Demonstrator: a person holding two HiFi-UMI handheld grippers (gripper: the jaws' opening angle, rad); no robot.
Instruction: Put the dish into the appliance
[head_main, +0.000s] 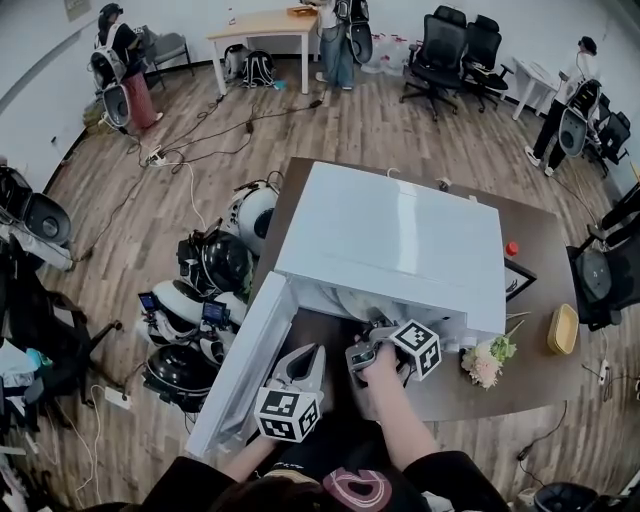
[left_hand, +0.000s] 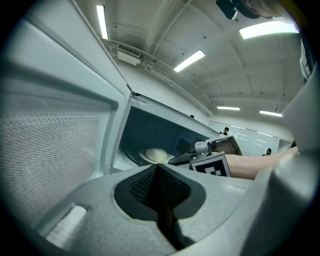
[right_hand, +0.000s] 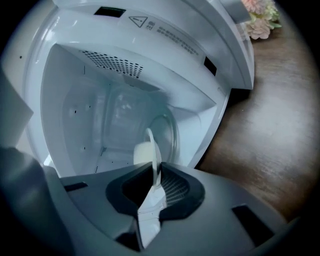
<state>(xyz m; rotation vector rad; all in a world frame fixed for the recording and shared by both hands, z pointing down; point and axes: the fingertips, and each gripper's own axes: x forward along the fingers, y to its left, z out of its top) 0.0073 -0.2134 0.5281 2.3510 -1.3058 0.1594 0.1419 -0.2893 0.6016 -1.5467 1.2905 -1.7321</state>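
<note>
White dish (right_hand: 155, 154) edge-on inside roomy appliance (right_hand: 165, 42)

Grey left gripper (head_main: 303, 352) and right gripper (head_main: 372, 338) each bear a white, black-marked cube (head_main: 416, 348) (the sleeves (head_main: 452, 476) are black).

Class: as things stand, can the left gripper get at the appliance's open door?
Probably yes. The left gripper, shut and empty, hangs right beside the door, facing its inner side, with nothing between them. The right gripper, holding the dish inside the appliance, is off to the other side.
</note>
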